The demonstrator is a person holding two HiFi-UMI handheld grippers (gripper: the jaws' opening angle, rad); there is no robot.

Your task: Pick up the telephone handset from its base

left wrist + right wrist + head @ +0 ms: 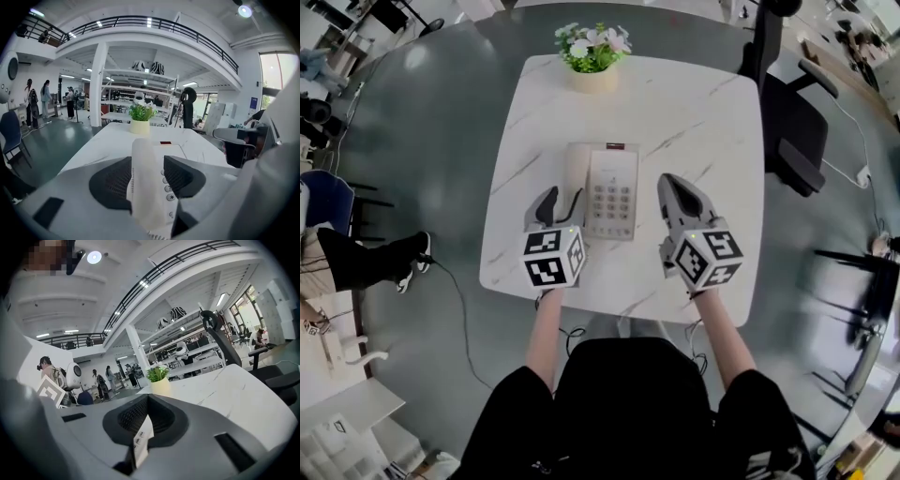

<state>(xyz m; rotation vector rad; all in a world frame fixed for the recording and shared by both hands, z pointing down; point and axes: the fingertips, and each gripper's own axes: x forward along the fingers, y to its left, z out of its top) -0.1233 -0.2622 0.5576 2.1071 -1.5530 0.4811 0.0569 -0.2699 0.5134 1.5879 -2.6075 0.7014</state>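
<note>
A cream telephone base [613, 195] with a keypad lies in the middle of the white marble table [703, 122]. Its handset [576, 178] rests in the cradle along the base's left side. My left gripper [562, 199] sits at the handset's near end, open, one jaw on each side of it. In the left gripper view the handset [144, 185] runs straight down the gap between the dark pads [110, 185], with keys of the base [168, 188] to its right. My right gripper [673, 184] hovers just right of the base, shut and holding nothing; a sliver of keypad [142, 439] shows at its closed jaws [146, 416].
A potted plant with pale flowers [592, 54] stands at the table's far edge, behind the phone. A black office chair [787, 122] is at the table's right. A seated person's leg [370, 258] shows at the left. A cable trails on the floor under the table.
</note>
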